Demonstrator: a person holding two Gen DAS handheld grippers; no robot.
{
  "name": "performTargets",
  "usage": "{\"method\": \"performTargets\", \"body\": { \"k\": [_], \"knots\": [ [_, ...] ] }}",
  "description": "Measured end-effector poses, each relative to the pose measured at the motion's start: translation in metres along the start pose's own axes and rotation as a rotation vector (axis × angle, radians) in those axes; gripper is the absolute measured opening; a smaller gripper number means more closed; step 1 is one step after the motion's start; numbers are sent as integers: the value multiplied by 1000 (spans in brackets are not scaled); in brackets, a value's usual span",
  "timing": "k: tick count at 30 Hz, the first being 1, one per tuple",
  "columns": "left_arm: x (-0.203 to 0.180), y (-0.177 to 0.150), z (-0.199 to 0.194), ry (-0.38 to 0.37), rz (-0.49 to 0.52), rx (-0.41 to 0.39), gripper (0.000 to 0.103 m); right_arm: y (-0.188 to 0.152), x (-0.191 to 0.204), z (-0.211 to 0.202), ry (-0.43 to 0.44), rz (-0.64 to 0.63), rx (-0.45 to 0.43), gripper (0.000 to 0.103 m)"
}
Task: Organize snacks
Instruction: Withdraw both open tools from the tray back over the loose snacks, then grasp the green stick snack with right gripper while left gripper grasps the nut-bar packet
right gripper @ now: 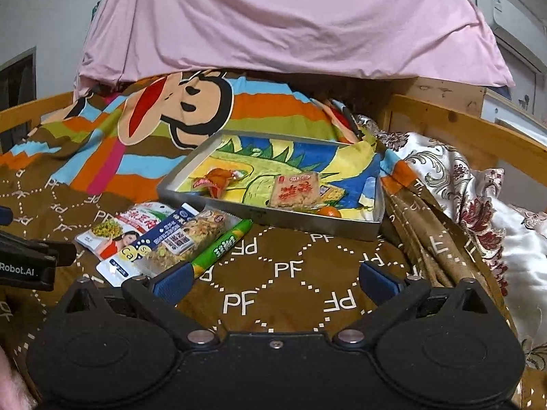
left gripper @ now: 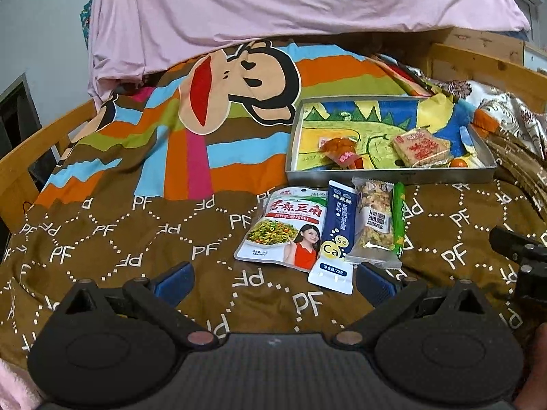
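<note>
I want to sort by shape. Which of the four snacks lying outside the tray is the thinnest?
The green stick, rightmost of the row in the left wrist view, beside the clear granola bar. The other three are wide, flat packets.

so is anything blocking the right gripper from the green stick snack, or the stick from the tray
Nothing visible does. The right gripper is open, and the green stick snack lies on the blanket beside its left finger, outermost in the row. Only bare blanket separates it from the metal tray.
</note>
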State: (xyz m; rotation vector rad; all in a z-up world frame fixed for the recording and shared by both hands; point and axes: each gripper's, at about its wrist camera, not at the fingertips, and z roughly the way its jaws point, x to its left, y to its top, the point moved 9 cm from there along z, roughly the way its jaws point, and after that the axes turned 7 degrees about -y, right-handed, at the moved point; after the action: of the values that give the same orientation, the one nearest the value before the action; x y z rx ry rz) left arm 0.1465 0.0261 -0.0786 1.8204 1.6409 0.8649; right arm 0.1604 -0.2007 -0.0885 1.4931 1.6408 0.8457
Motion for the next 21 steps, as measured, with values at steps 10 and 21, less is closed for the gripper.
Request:
{"method": "performTargets", "body": {
  "k": [10, 21],
  "knots": [
    [16, -2, 16, 39, -19, 91, 102, -12, 3, 22, -6, -14, 95, 102],
    [23, 29, 34, 68, 174, 65, 102, -10, 4, 39, 1, -31, 133, 102]
  ]
}}
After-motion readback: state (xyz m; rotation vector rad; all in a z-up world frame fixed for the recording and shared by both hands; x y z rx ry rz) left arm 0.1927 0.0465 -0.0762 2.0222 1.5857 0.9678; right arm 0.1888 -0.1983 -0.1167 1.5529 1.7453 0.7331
